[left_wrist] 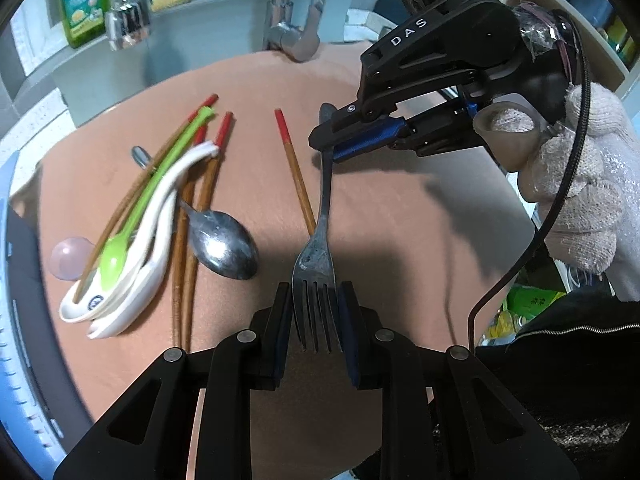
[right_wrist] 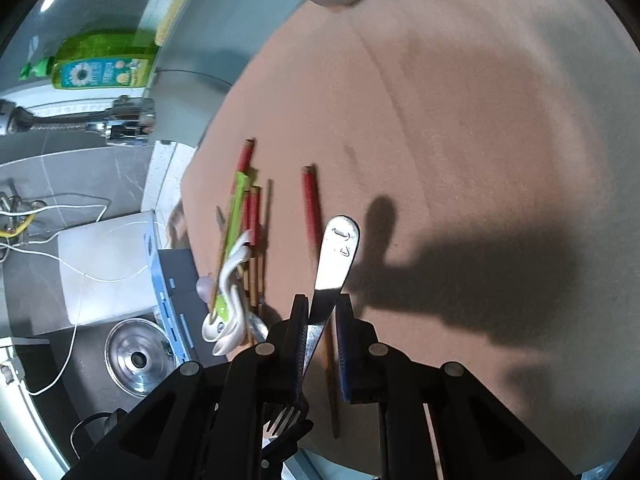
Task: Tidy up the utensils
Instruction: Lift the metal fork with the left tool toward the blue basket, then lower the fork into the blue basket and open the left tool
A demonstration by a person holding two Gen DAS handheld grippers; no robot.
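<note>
The left tool (left_wrist: 316, 312) points steeply down at the counter (left_wrist: 400, 240), and its two pads are clenched on the tine end of a metal fork (left_wrist: 324, 216), one pad against each outer tine. The fork runs away from it, up the picture, to the right tool (left_wrist: 326, 148), which reaches in from the right, held by a hand in a pale knitted glove (left_wrist: 584, 200). In the right wrist view the right tool (right_wrist: 322, 320) slants down too, and the fork (right_wrist: 336, 256) handle passes between its fingers, lying against the left pad; a gap shows beside the right pad, so whether it is truly grasping cannot be told, though the jaws stand nearly together. The fork thus spans between the two tools, above the brown cloth.

Just left of the fork lies a single red-tipped chopstick (left_wrist: 294, 168). Further left sit a metal spoon (left_wrist: 224, 244), more chopsticks (left_wrist: 200, 200), a green plastic spoon (left_wrist: 120, 248) and white ceramic spoons (left_wrist: 132, 280) heaped together.
</note>
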